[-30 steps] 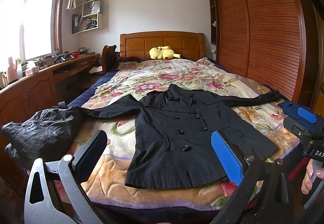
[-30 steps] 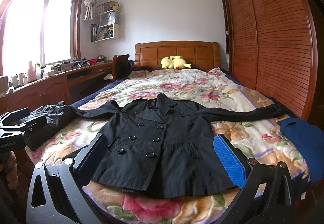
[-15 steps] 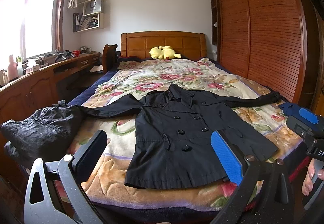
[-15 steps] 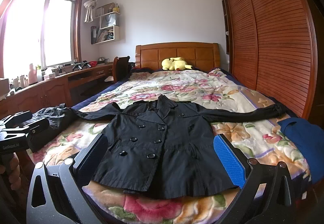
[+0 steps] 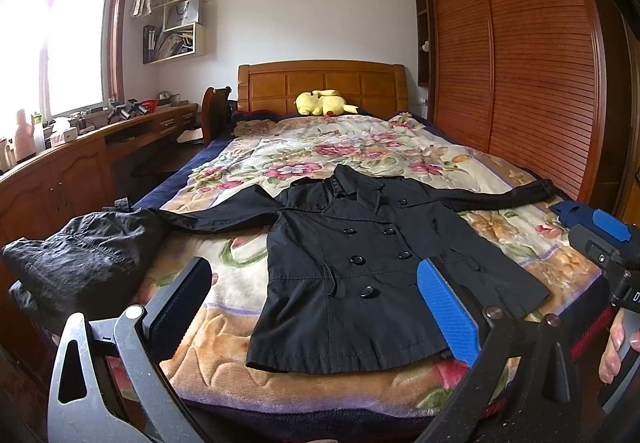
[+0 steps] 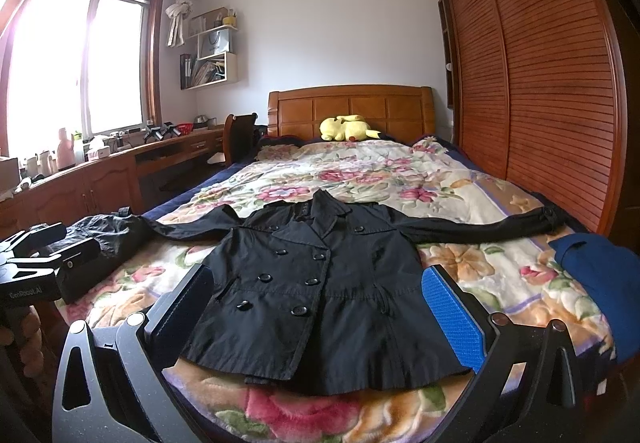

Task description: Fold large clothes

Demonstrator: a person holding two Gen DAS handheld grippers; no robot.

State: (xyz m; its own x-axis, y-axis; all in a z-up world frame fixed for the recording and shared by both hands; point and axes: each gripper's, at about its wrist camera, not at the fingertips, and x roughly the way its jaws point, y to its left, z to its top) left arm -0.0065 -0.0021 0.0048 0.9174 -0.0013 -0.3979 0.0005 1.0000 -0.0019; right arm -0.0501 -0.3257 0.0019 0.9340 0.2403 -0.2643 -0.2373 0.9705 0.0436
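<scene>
Both grippers are held level with jaws spread wide and empty, the left gripper (image 5: 316, 307) at nine o'clock of the right gripper (image 6: 320, 311).

Blown-out window (image 5: 60, 39) glare, fisheye-bent edges

Black double-breasted coat (image 5: 360, 267) flat on bed, buttoned, front up, sleeves outspread.

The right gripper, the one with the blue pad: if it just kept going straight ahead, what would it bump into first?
Most likely the black coat spread flat on the floral blanket. The right gripper is open and its line seems to run toward the coat's lower half, near the buttons. Depth is hard to judge through the fisheye lens.
</scene>
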